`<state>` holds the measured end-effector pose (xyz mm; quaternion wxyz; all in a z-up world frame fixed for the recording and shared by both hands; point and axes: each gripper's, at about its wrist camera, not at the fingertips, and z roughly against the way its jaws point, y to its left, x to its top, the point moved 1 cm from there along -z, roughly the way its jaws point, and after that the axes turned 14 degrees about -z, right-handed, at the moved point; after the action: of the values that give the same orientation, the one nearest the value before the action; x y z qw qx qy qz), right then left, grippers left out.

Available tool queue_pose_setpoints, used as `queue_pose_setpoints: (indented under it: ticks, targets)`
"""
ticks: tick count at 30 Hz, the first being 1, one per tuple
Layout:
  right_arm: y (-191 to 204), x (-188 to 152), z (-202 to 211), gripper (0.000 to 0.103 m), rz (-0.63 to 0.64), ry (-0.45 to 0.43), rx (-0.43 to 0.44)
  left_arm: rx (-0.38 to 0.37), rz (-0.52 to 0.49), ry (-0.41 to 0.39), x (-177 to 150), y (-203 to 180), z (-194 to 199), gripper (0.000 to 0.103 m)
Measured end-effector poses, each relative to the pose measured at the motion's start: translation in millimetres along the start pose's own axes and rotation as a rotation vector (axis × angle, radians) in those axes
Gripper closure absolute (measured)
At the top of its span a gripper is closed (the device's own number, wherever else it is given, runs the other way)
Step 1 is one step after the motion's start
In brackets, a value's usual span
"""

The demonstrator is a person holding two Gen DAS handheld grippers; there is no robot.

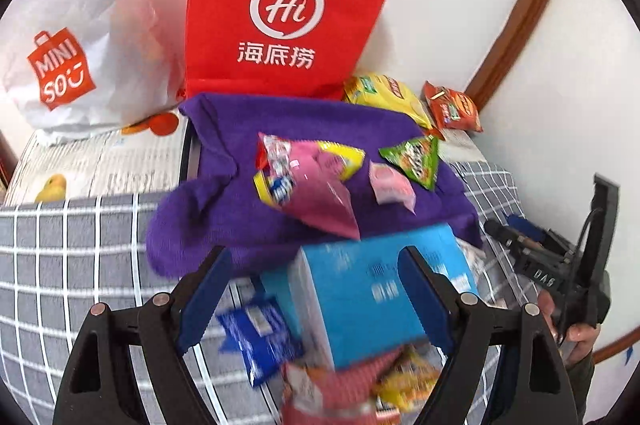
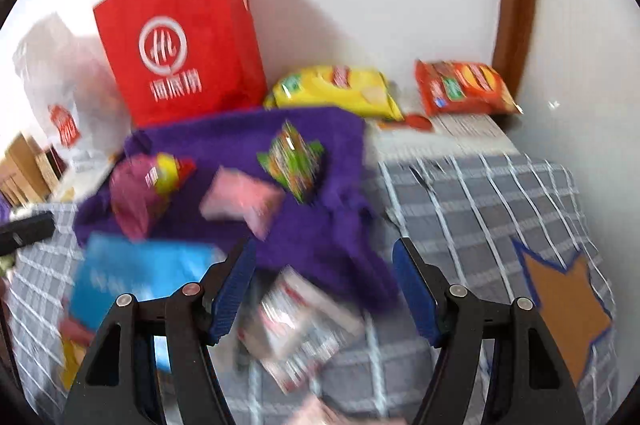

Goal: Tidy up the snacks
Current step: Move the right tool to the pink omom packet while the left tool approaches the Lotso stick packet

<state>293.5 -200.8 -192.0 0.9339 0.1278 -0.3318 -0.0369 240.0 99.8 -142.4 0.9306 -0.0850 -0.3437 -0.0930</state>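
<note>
From the left wrist view, the sorting looks barely begun, as I judge it: loose packets lie scattered over the purple cloth (image 1: 280,129) and the checked bedcover (image 1: 60,245), while only a yellow chip bag (image 1: 384,93) and a red chip bag (image 1: 452,107) sit together by the wall, just beside the red paper bag (image 1: 288,5). The left claw (image 1: 316,289) stands wide and holds nothing; the blue box (image 1: 360,289) lies between its fingers, blurred, its long axis running roughly left to right and tilted, the near end face turned towards the camera. A blue packet (image 1: 256,337) lies just beside it, with a pink cone packet (image 1: 324,201) and a green triangular packet (image 1: 416,157) on the cloth beyond.

From the right wrist view, the right claw (image 2: 324,289) is likewise wide and empty, hovering over a blurred white-and-red packet (image 2: 300,325) on the bedcover, whose long axis slants from upper left to lower right. The blue box sits at the left edge, and the two chip bags lie lengthwise along the wall
</note>
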Motion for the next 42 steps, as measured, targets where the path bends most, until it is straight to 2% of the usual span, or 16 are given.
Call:
queue_pose_setpoints:
  ticks: [6,10,17,22,25,31,38,41,42]
  targets:
    - [-23,-52,11,0.033,0.024,0.068,0.008,-0.019,-0.021,0.015,-23,-15,16,0.020]
    - [-29,-76,12,0.033,0.041,0.124,0.048,-0.041,-0.013,0.027,-38,-22,23,0.020]
    - [-23,-100,24,0.033,0.119,0.145,0.052,-0.036,-0.008,0.045,-63,-30,36,0.020]
    - [-18,-111,32,0.033,0.164,0.205,0.069,-0.045,0.010,0.048,-77,-32,42,0.020]
    - [-14,-120,39,0.033,0.199,0.195,0.065,-0.053,0.019,0.053,-86,-34,44,0.020]
    - [-14,-110,43,0.033,0.191,0.107,0.030,-0.046,0.034,0.063,-96,-33,47,0.020]
    - [-4,-106,20,0.033,0.244,0.122,0.013,-0.032,0.040,0.052,-106,-30,57,0.020]
    - [-6,-104,14,0.038,0.205,0.109,0.016,-0.023,0.050,0.054,-111,-26,60,0.020]
    - [-8,-101,12,0.050,0.177,0.115,0.009,-0.020,0.055,0.055,-112,-24,60,0.020]
